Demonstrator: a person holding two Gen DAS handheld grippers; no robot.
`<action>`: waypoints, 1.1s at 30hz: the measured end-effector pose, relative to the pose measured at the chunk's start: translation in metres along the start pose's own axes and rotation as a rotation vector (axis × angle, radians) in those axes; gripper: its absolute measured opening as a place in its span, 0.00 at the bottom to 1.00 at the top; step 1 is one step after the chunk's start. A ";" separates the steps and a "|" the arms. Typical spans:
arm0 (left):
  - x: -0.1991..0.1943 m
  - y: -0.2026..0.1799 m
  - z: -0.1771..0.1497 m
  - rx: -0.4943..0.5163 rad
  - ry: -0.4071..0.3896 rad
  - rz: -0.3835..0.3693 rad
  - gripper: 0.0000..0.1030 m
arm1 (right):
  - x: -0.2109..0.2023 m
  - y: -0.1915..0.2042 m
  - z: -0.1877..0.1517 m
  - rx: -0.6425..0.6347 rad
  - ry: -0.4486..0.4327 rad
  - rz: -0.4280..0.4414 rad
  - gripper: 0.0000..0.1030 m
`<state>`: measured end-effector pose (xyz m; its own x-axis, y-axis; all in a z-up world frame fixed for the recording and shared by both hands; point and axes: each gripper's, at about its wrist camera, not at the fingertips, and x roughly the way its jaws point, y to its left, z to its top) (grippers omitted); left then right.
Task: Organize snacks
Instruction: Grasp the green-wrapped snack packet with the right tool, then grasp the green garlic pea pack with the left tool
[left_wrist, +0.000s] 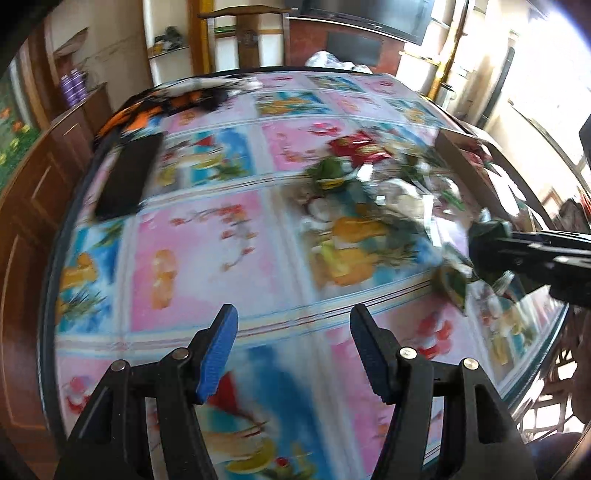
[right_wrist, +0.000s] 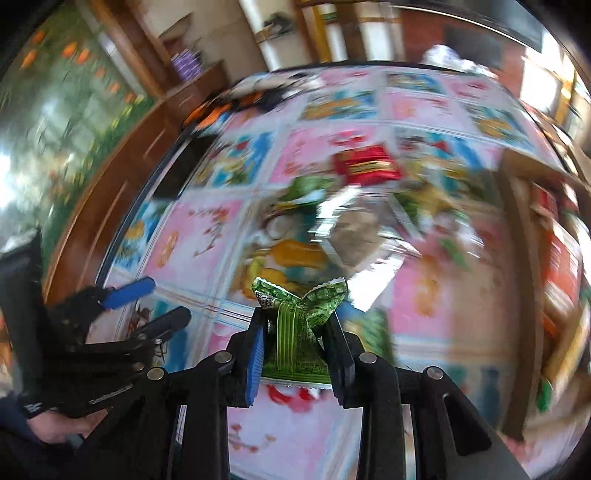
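Note:
My right gripper (right_wrist: 297, 328) is shut on a green snack packet (right_wrist: 299, 325), crumpled between its pads and held above the table. It also shows at the right of the left wrist view (left_wrist: 484, 251), with the green packet (left_wrist: 452, 284) hanging from it. My left gripper (left_wrist: 293, 325) is open and empty above the near part of the table; in the right wrist view it shows at the left (right_wrist: 155, 299). A pile of snack packets lies mid-table, with a red packet (right_wrist: 365, 164) and a green one (right_wrist: 306, 192). A cardboard box (right_wrist: 546, 236) stands at the right.
The round table (left_wrist: 207, 258) has a pink and blue flowered cloth. A black flat object (left_wrist: 127, 175) lies at its left, an orange and black item (left_wrist: 162, 107) at the far left. A chair (left_wrist: 247, 40) and cabinets stand behind. Both views are blurred.

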<state>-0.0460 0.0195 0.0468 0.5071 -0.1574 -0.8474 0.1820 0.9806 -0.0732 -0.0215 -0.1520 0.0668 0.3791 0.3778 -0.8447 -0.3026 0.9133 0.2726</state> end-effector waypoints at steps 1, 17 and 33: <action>0.001 -0.005 0.002 0.011 0.000 -0.009 0.61 | -0.008 -0.008 -0.003 0.026 -0.016 -0.016 0.31; 0.040 -0.115 0.031 0.124 0.110 -0.169 0.63 | -0.051 -0.105 -0.040 0.166 -0.014 -0.051 0.31; 0.055 -0.129 0.027 0.117 0.103 -0.065 0.30 | -0.067 -0.128 -0.029 0.104 -0.050 -0.002 0.31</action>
<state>-0.0192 -0.1184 0.0240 0.4034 -0.2017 -0.8925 0.3113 0.9475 -0.0734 -0.0331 -0.2990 0.0756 0.4239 0.3809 -0.8218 -0.2103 0.9239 0.3197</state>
